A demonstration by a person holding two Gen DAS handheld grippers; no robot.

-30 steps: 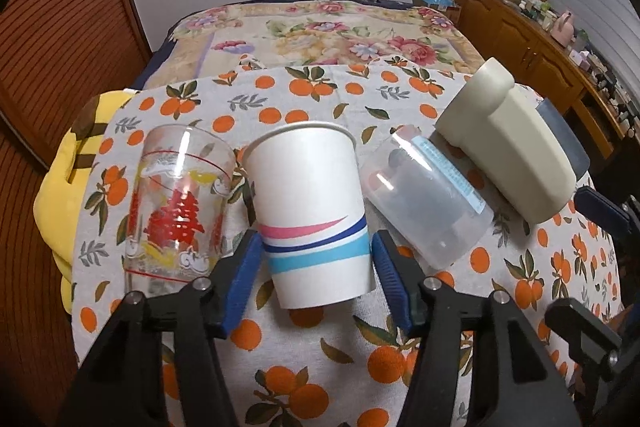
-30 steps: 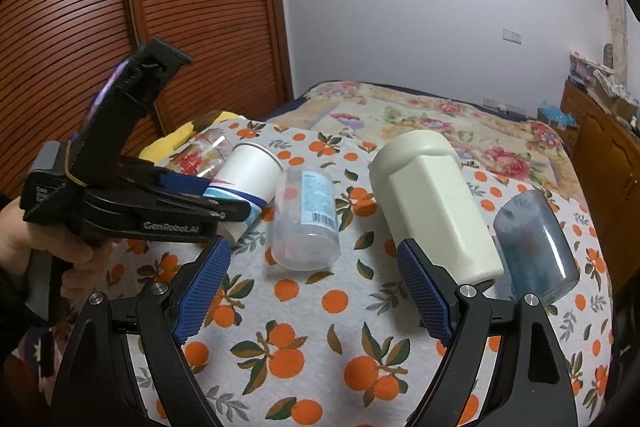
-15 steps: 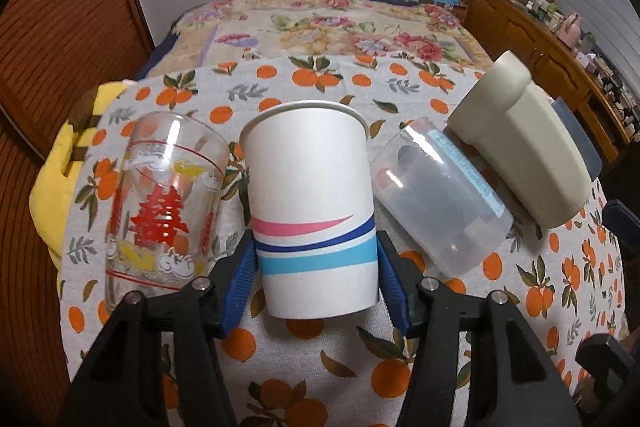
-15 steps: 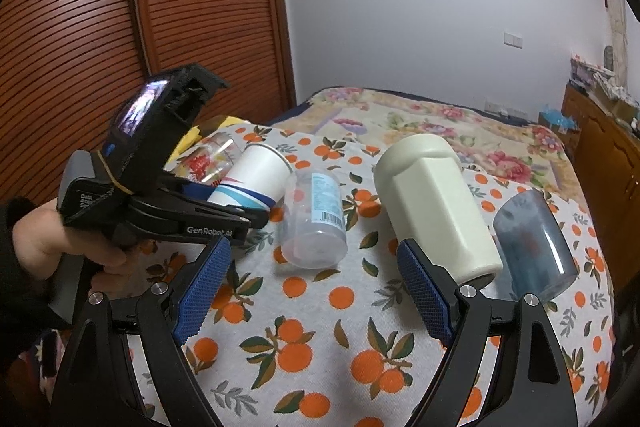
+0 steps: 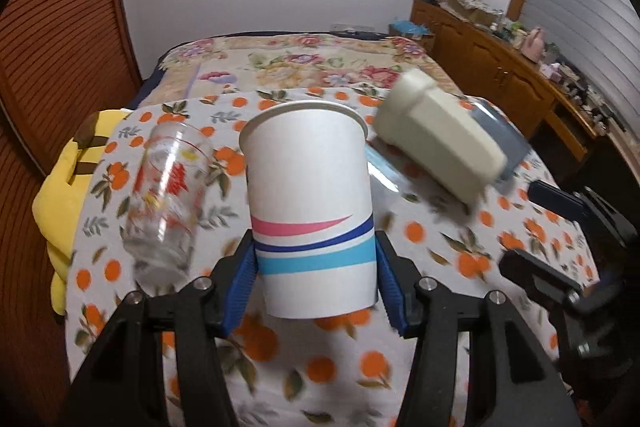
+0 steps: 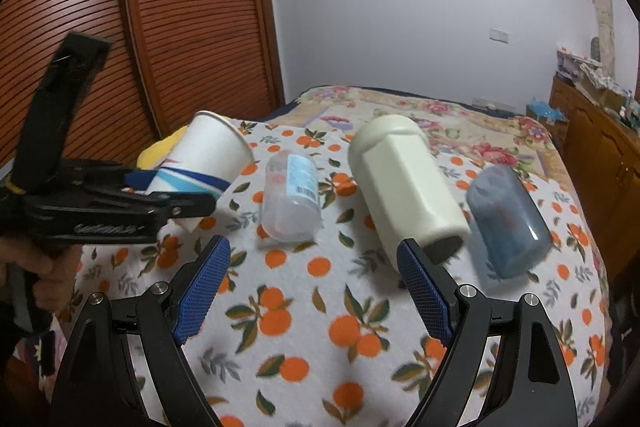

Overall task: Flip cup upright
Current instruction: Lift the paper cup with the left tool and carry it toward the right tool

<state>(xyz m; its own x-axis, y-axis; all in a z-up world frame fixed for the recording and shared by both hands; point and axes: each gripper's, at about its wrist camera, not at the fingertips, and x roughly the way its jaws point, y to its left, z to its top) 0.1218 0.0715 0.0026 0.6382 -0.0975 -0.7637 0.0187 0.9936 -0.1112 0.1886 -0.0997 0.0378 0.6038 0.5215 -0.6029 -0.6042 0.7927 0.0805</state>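
My left gripper (image 5: pixel 314 275) is shut on a white paper cup (image 5: pixel 308 203) with pink and blue stripes, gripping it near its base. The cup is lifted off the cloth and tilted, mouth up and away. It also shows in the right wrist view (image 6: pixel 204 159), held by the left gripper (image 6: pixel 176 205) at the left. My right gripper (image 6: pixel 316 287) is open and empty above the orange-print cloth (image 6: pixel 320 307), near the front.
Lying on their sides on the cloth: a printed glass (image 5: pixel 168 195), a clear plastic cup (image 6: pixel 290 197), a cream bottle (image 6: pixel 404 189) and a blue-grey cup (image 6: pixel 506 223). A yellow plush (image 5: pixel 68 187) sits at the left edge. A wooden cabinet (image 5: pixel 500 63) stands right.
My left gripper has closed on the paper cup, lifted it off the cloth and tilted its mouth upward. My right gripper has hardly moved.
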